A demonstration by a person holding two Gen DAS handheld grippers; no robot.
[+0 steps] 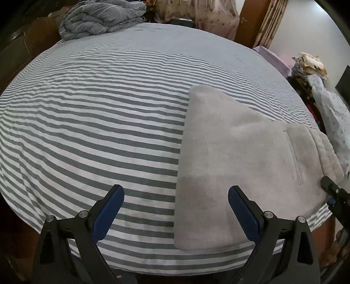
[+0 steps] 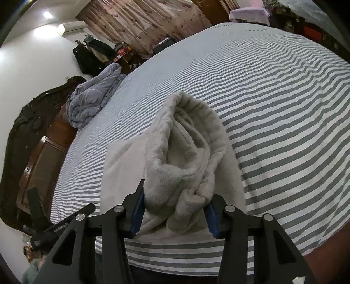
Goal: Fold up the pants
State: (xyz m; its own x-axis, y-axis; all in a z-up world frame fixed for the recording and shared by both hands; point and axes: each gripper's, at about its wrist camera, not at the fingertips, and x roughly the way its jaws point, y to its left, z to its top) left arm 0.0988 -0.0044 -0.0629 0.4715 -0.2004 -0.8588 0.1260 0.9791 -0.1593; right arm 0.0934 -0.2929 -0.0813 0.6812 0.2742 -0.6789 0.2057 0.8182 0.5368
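Observation:
Light grey fleece pants lie partly folded on the striped bed near its front edge, with the waistband at the right. My left gripper is open and empty, low over the pants' left edge. My right gripper is shut on the bunched waistband end of the pants, which it holds lifted over the flat part. The right gripper's tip also shows at the right edge of the left wrist view.
The bed has a grey and white striped sheet. A crumpled blue-grey duvet lies at the far corner by a dark wooden headboard. Clothes and clutter stand beside the bed at the right.

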